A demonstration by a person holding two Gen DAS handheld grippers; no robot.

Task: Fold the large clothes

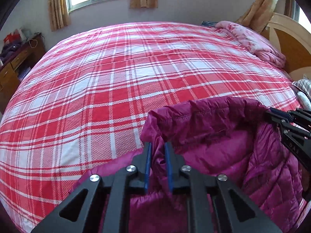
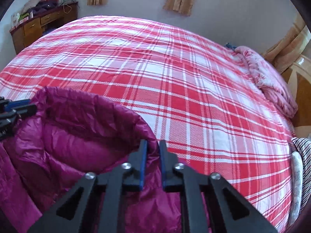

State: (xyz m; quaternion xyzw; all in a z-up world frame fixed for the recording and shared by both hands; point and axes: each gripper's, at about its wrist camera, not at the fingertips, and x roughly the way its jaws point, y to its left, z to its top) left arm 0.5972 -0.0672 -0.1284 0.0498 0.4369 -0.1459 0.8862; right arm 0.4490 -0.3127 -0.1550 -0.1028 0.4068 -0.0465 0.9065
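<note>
A magenta quilted down jacket hangs between my two grippers over the near side of the bed; it also shows in the right wrist view. My left gripper is shut on the jacket's left edge, fabric pinched between its blue pads. My right gripper is shut on the jacket's right edge. Each gripper shows in the other's view, the right one at the right edge and the left one at the left edge. The jacket's upper edge sags in an arc between them.
The bed carries a red and white plaid sheet. A folded pink quilt lies at the far right by the wooden headboard. A striped cloth lies at the right edge. A wooden desk with clutter stands at the far left.
</note>
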